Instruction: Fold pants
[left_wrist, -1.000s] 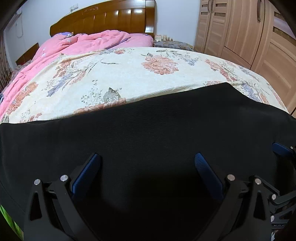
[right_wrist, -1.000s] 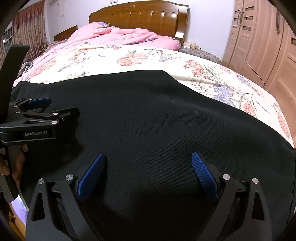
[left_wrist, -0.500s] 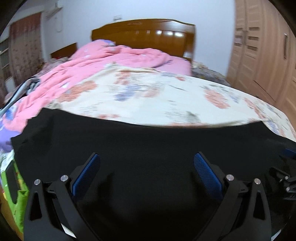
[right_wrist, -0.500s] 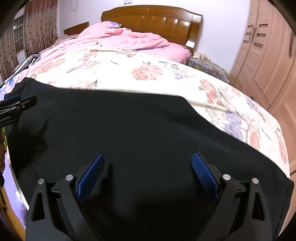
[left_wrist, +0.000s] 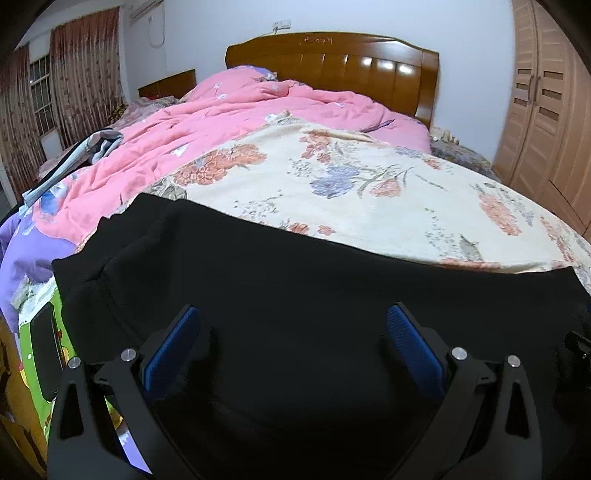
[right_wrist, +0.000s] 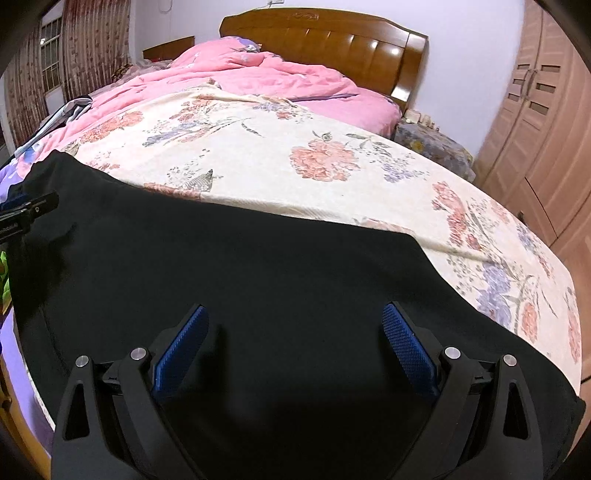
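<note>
Black pants (left_wrist: 295, 288) lie spread flat across the near end of the bed, their left end showing a seam and hem. In the right wrist view the same pants (right_wrist: 240, 266) stretch from the left edge to the lower right. My left gripper (left_wrist: 291, 343) hovers open above the left part of the cloth, nothing between its blue pads. My right gripper (right_wrist: 293, 343) is open too, above the right part. The tip of the left gripper (right_wrist: 29, 214) shows at the left edge of the right wrist view.
A floral cream sheet (left_wrist: 369, 184) covers the bed beyond the pants. A pink quilt (left_wrist: 221, 118) is bunched toward the wooden headboard (left_wrist: 332, 59). Wooden wardrobes (right_wrist: 546, 129) stand on the right. Curtains and a window are on the left wall.
Both grippers have moved apart along the pants, the left one swinging to the left end. The left gripper, close beside the right one a second ago, is now far off at the frame edge.
</note>
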